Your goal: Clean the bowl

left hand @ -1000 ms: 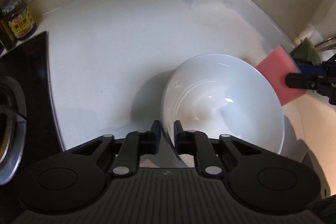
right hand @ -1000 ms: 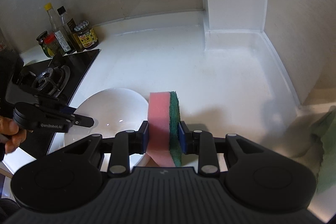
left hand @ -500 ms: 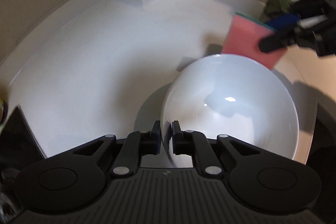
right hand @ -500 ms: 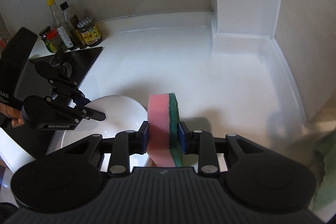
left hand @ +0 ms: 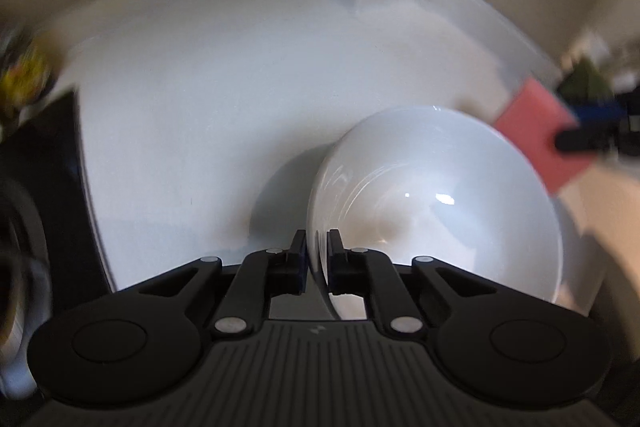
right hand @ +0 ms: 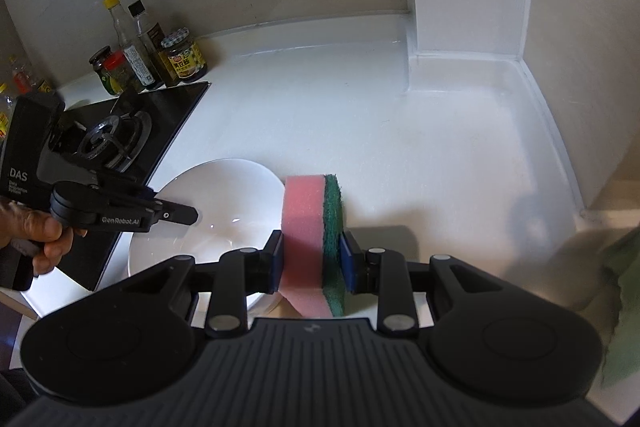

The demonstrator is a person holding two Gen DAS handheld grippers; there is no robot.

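A white bowl (left hand: 436, 203) is held by its near rim in my left gripper (left hand: 317, 251), which is shut on it; the bowl is tilted above the white counter. It also shows in the right wrist view (right hand: 224, 203), with the left gripper (right hand: 188, 215) clamped on its left rim. My right gripper (right hand: 313, 259) is shut on a pink and green sponge (right hand: 312, 223), pink side toward the bowl, just right of the bowl's rim. The sponge (left hand: 540, 135) shows at the bowl's far right edge in the left wrist view.
A black gas hob (right hand: 120, 139) lies left of the bowl. Several sauce bottles and jars (right hand: 152, 55) stand behind it by the wall. A white boxed column (right hand: 460, 7) fills the back corner. A green cloth (right hand: 624, 299) lies at the right edge.
The left gripper swung the bowl back left, bringing the hob and jars back into its view. The sponge stays beside the bowl's right rim, now slightly closer.
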